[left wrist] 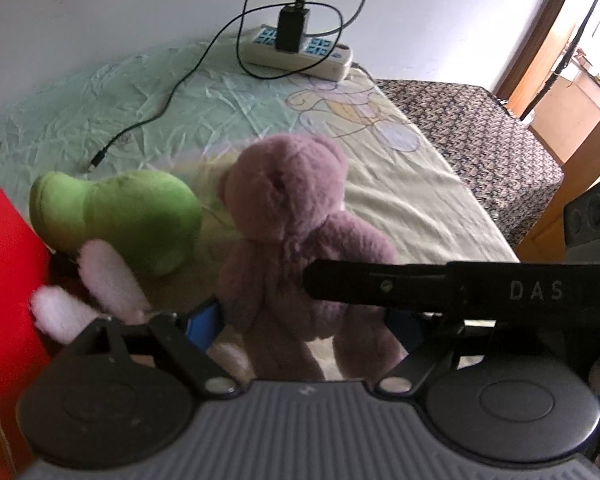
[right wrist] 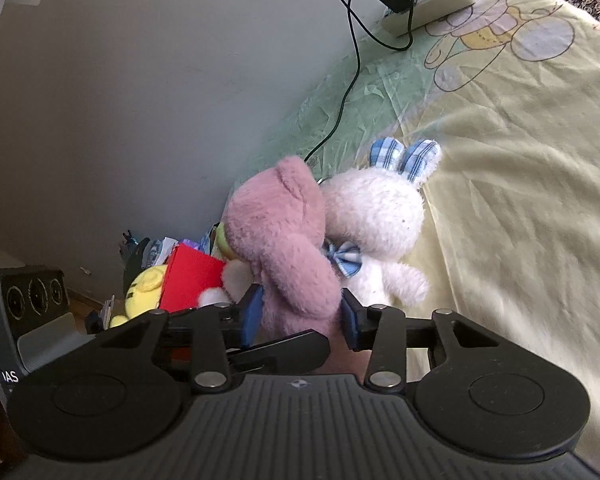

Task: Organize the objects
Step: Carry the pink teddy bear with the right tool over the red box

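Observation:
A mauve plush bear (left wrist: 296, 240) is held upright above the bed. My left gripper (left wrist: 300, 320) is shut on its lower body. My right gripper (right wrist: 300, 316) is shut on the same bear (right wrist: 284, 240), and its black finger (left wrist: 380, 284) crosses the left wrist view. A white plush rabbit (right wrist: 380, 220) with blue checked ears and bow sits right behind the bear. A green plush toy (left wrist: 120, 216) lies to the bear's left, beside a red box (left wrist: 8, 280). Two pale pink plush limbs (left wrist: 96, 280) stick up near the box.
A white power strip (left wrist: 300, 50) with a black charger and a trailing cable (left wrist: 160, 112) lies at the bed's far end by the wall. The red box (right wrist: 192, 280) holds a yellow plush (right wrist: 144, 288). A patterned mattress edge (left wrist: 480, 140) is on the right.

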{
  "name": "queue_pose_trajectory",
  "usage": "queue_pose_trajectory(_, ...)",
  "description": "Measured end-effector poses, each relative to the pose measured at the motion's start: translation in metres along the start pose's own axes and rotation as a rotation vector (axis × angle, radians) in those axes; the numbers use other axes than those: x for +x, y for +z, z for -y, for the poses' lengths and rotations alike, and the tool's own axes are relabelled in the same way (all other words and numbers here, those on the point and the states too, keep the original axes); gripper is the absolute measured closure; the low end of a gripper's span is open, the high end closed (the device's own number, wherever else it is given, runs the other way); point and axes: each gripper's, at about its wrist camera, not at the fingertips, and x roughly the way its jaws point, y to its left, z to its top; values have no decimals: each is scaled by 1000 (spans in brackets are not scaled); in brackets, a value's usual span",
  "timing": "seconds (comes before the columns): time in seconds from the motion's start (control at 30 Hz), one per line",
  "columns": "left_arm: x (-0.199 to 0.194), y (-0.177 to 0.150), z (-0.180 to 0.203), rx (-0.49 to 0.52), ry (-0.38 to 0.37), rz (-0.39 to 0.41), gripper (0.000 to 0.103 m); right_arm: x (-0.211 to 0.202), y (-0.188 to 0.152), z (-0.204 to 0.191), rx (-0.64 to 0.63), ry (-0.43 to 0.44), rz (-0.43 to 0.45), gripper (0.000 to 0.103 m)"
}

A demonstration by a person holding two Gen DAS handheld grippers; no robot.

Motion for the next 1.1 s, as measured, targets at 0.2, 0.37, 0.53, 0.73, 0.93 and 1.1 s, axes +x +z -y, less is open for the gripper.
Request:
queue_pose_trajectory(0.2, -23, -13, 12, 6, -26, 29, 17, -25, -17, -16, -23, 2, 2, 63)
queue_pose_trajectory(0.37, -46, -31, 21, 12, -40, 50, 17, -42, -37, -32, -63, -2, 6, 63)
queue_pose_trajectory(0.53, -65, -51, 27, 18, -42, 65, 17, -52, -55, -44, -85, 8, 3, 63)
queue_pose_trajectory(0.73, -89, -68, 30, 12, -29, 105, 17, -56, -63, -63, -144, 40, 2, 63)
queue_pose_trajectory(0.93, -118, -83, 26, -4, 3, 169, 17, -49, -68, -89, -189, 81, -13, 64)
queue_pose_trajectory(1.1, -146, -89, 8, -21, 5, 232, 17, -42, -70, -122, -228, 111, 24, 64)
